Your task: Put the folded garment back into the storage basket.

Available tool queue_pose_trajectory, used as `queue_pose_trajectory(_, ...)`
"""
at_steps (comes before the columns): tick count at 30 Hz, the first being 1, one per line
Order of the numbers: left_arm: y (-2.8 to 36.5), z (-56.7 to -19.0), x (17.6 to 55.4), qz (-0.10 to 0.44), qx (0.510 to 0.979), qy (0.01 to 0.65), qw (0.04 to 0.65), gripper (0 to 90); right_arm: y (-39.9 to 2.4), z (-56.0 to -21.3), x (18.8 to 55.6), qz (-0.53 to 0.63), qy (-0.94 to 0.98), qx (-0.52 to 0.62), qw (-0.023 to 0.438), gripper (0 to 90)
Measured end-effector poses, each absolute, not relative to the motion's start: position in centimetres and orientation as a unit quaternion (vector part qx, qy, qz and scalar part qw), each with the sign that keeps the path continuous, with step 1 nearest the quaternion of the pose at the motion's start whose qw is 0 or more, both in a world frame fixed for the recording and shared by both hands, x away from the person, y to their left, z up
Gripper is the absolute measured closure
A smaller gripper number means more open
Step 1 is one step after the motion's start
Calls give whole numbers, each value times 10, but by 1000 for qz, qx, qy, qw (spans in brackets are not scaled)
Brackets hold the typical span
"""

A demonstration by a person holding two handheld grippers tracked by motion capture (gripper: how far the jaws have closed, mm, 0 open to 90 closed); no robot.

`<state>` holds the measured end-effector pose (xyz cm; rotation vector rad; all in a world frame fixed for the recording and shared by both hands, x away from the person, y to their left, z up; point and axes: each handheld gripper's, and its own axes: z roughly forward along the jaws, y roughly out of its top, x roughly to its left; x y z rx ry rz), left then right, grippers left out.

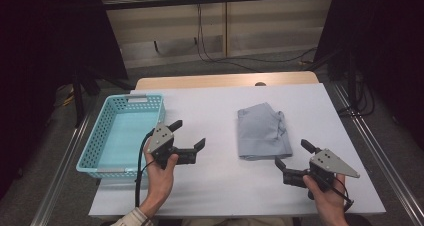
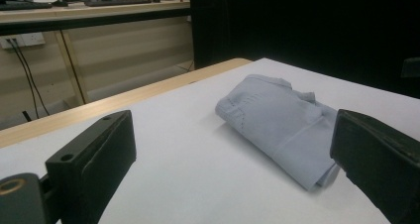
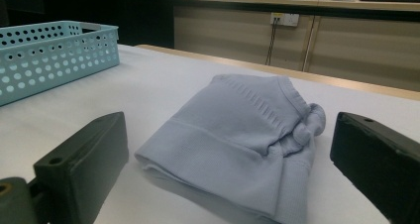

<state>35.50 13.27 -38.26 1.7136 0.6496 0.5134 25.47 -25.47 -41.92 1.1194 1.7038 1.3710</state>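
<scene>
Both the left gripper and right gripper gape empty; pinch the folded grey garment (basket at nine o'clock) by opposite edges.

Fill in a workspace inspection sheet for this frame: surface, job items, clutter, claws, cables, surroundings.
Surface: white rectangular tabletop on a wooden table, flat and clean.
Job items: folded pale grey-blue knit garment lying right of centre; light blue perforated plastic basket at the left edge, nothing seen inside.
Clutter: nothing seen.
Claws: left claw open, beside the basket, holding nothing; right claw open, near the garment's front right corner, not touching.
Cables: black cable trailing from the left claw; black cords on the floor beyond the table.
Surroundings: dark curtains either side, beige wall panels behind.
</scene>
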Motion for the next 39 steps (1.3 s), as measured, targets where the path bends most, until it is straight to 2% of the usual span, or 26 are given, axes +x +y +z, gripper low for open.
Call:
queue_pose_trajectory(10,115,-387,378,198,740,290,574,36,-243,-419,266,504,671,445,313,25)
queue_pose_trajectory(11,113,-387,381,195,739,292,575,36,-242,-418,268,509,672,450,296,28)
queue_pose_trajectory(22,93,-386,409,181,753,277,568,36,-244,-411,284,500,673,468,279,30)
queue_pose_trajectory(27,83,-389,421,178,755,278,566,30,-244,-404,294,483,676,473,293,37)
queue_pose_trajectory(29,78,-390,425,184,757,274,564,31,-246,-399,299,485,672,480,287,37)
queue_pose_trajectory(32,71,-392,432,167,764,274,560,32,-246,-394,308,478,683,478,275,40)
queue_pose_trajectory(39,53,-399,455,147,780,276,541,38,-248,-400,321,442,711,484,254,50)
